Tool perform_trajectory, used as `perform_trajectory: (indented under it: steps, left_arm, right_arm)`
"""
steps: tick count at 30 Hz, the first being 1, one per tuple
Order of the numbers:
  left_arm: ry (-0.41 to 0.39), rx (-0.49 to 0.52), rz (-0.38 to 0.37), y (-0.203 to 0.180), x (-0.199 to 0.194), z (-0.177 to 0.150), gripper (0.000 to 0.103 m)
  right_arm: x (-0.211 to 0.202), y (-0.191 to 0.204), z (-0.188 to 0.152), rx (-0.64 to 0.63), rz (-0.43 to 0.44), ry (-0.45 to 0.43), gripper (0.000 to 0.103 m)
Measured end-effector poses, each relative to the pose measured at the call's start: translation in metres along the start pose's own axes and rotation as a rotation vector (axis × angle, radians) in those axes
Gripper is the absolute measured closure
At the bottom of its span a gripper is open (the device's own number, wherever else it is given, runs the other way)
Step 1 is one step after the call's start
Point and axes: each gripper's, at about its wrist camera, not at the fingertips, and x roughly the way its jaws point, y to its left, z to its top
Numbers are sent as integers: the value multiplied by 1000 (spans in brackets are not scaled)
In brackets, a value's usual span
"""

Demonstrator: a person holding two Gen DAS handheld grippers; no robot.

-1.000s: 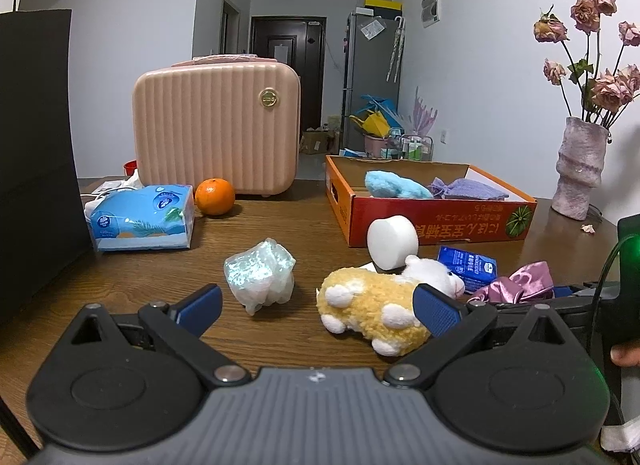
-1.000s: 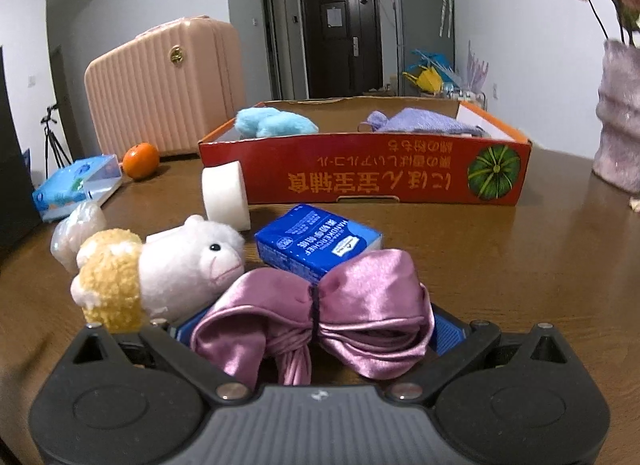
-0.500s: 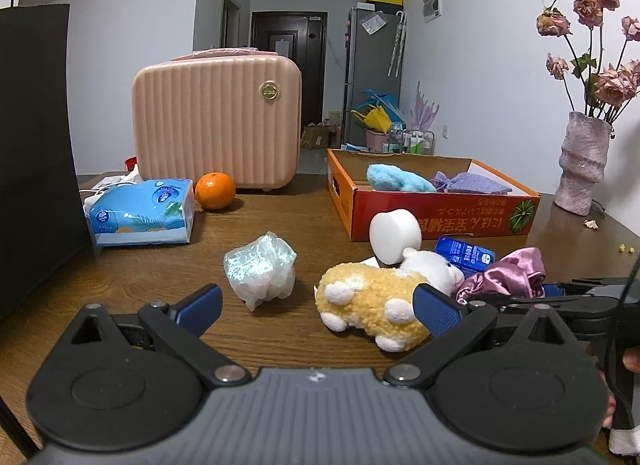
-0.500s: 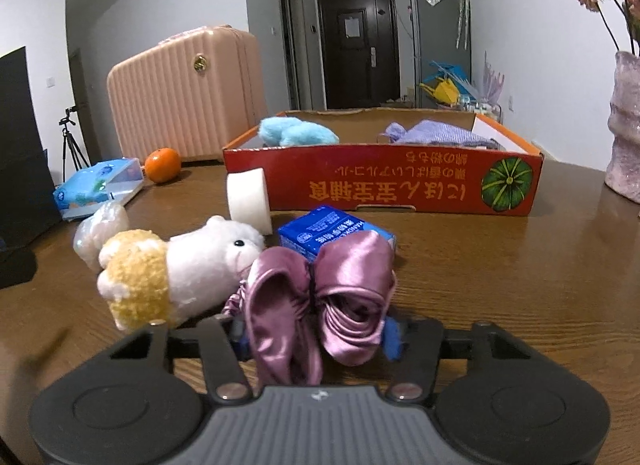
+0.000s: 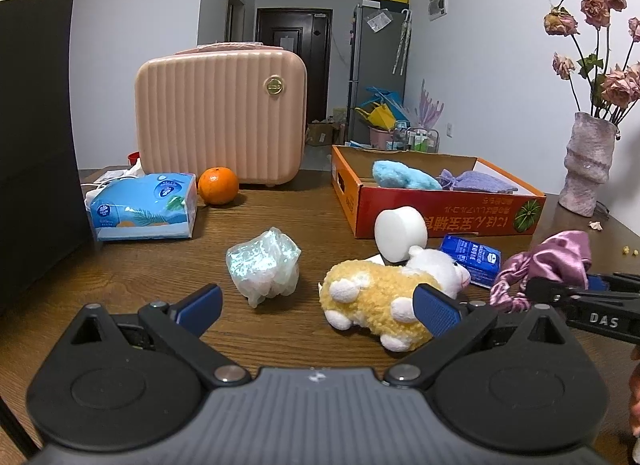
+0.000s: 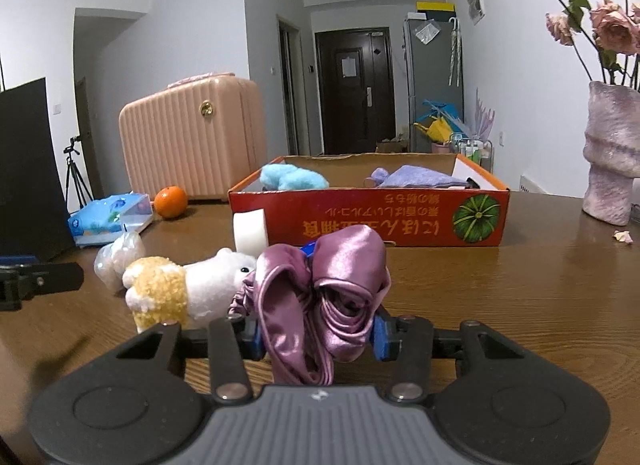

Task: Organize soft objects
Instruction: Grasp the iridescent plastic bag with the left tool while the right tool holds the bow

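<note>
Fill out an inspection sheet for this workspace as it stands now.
Surface: brown wooden table, petal scraps at right.
Job's things: shiny purple satin bow gripped; yellow-and-white plush sheep lying on table; fluffy blue toy and lilac cloth inside orange cardboard box.
Clutter: orange fruit, blue tissue pack, white roll, crumpled clear plastic bag.
Grippers: right gripper just closed on bow; left gripper open, empty.
Cables: white cord behind tissue pack.
Surroundings: pink suitcase, vase of dried roses.
</note>
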Motion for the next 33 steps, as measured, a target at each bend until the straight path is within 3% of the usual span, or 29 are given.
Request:
perform_trajectory:
  steps: [11, 22, 29, 33]
  left_arm:
    - [16, -31, 51, 15, 17, 9, 0]
    - [60, -39, 117, 39, 68, 18, 0]
    - [135, -39, 92, 48, 109, 21, 0]
    - [135, 7, 98, 46, 122, 24, 0]
  right_arm:
    - [-14, -13, 0, 28, -18, -31, 57]
    - [-14, -27, 2, 51, -69, -44, 56]
    - [-9, -41, 2, 78, -122, -38, 56]
    - [-6, -48, 2, 93, -146, -31, 56]
